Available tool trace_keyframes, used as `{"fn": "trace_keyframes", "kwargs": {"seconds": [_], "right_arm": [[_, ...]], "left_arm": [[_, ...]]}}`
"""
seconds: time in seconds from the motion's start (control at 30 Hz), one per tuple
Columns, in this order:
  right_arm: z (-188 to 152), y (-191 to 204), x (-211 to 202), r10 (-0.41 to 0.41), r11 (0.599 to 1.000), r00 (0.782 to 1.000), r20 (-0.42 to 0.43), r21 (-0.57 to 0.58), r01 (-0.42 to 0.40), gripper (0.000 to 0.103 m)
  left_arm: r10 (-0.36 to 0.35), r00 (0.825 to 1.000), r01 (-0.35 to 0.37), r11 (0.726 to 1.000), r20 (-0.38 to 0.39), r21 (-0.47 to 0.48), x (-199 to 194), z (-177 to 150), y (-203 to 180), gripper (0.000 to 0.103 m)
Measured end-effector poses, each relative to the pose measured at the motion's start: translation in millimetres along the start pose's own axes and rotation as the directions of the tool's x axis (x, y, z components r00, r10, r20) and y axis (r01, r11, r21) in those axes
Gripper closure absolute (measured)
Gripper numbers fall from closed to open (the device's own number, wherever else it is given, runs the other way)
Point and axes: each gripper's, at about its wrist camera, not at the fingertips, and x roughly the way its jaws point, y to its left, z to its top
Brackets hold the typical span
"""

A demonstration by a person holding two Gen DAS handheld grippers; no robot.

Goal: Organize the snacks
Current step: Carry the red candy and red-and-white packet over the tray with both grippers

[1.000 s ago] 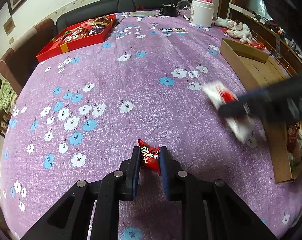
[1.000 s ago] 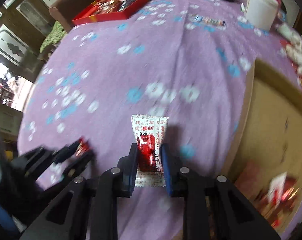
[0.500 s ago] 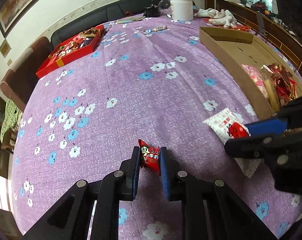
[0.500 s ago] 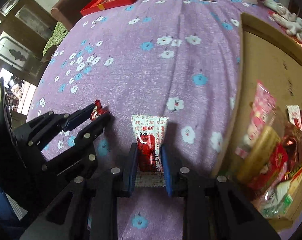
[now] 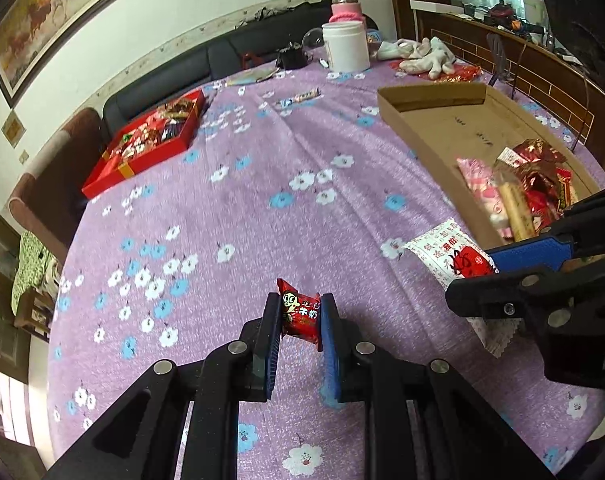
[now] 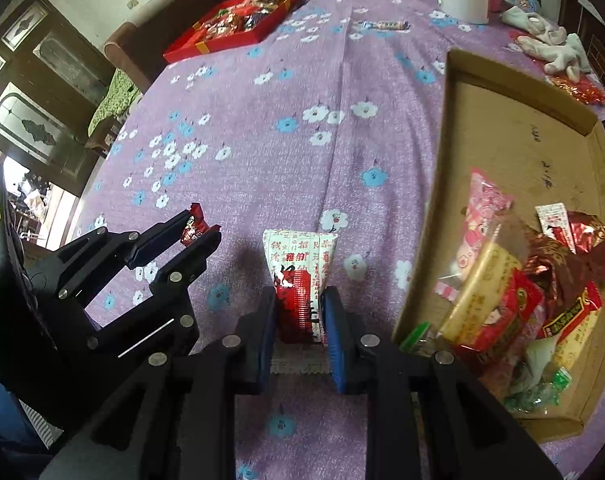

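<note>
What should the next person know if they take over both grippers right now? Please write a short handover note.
Left gripper: shut on the small red candy, held above the tablecloth.
Right gripper: shut on the white and red packet, beside the cardboard box.
Done: several snacks already lie in the box's near end.
Left: drop both snacks into the box. The red tray of sweets sits at the far side.
</note>
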Motion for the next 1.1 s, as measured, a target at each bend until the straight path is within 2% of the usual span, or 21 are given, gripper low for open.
{"fn": "trace_keyframes", "kwargs": {"seconds": [0.57,1.1], "right_arm": [[-5,-24,-30,-0.007,0.999,0.998,0.068,0.046,0.004,0.081],[-19,-67,-56,-0.025,0.993,0.993,0.112,0.122,0.012,0.081]], "left_arm": [[0.000,0.998,-0.004,0.998,0.063,0.065,-19,23,-29,0.084],[-0.035,0.995,0.021,0.989,0.096,0.148,-28,48,-79,0.084]]}}
